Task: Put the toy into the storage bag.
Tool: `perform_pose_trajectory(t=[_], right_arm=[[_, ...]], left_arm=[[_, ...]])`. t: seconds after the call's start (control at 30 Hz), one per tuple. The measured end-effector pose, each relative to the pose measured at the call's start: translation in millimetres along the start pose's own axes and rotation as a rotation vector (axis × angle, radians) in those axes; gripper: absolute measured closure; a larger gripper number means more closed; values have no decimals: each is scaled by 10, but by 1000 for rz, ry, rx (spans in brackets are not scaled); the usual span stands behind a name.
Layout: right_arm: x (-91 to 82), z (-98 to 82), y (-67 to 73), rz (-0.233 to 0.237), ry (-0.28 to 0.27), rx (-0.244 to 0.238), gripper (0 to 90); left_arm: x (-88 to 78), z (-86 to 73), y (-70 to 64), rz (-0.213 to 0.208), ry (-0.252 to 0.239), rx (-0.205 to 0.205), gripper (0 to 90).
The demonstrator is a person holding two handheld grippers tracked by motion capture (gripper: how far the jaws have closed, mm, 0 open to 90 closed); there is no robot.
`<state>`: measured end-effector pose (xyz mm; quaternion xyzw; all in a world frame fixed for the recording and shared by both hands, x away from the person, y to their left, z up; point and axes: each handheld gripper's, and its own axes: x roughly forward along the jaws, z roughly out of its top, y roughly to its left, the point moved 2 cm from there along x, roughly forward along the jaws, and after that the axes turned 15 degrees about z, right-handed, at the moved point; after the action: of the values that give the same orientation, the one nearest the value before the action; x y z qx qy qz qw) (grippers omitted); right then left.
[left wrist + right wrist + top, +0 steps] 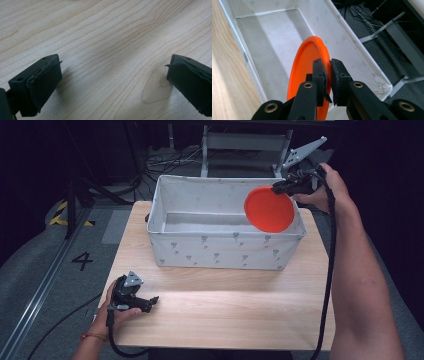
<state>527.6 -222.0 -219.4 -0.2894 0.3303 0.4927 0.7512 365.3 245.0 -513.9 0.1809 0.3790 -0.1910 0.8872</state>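
Right gripper view: right gripper (329,75) is pinching the orange plate (309,65) by its rim, hanging it edge-up over the fabric bin's (225,251) right end. Plate looks light, stiff, slick; rim grip suits. Left gripper (113,82) is resting spread, empty, near-left on the table (225,315).

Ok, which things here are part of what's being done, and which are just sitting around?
In the job:
- orange plate, held on edge over the box
- right tool, shut on the plate's rim
- white fabric box

Just there:
- left tool, open, resting low on the wooden table
- cables on the floor
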Motion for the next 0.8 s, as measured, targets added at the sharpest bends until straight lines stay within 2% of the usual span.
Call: perform_pose_trajectory(t=[0.07,0.2,0.37,0.53,0.7,0.73,0.8], right_arm=[[69,-32,4,16,0,-1,831],[179,-102,24,45,46,-25,830],[222,-190,59,82,55,-43,831],[263,-249,121,108,87,-70,828],[372,-254,159,142,168,-96,828],[372,-254,159,142,168,-96,828],[440,-276,159,157,213,-102,829]], left_arm=[[0,0,0,0,0,0,2],[2,1,1,-1,-2,1,2],[2,1,1,0,-2,1,2],[3,1,1,0,-2,1,1],[2,1,1,0,-2,1,2],[2,1,1,0,-2,1,2],[1,0,0,-1,0,0,1]])
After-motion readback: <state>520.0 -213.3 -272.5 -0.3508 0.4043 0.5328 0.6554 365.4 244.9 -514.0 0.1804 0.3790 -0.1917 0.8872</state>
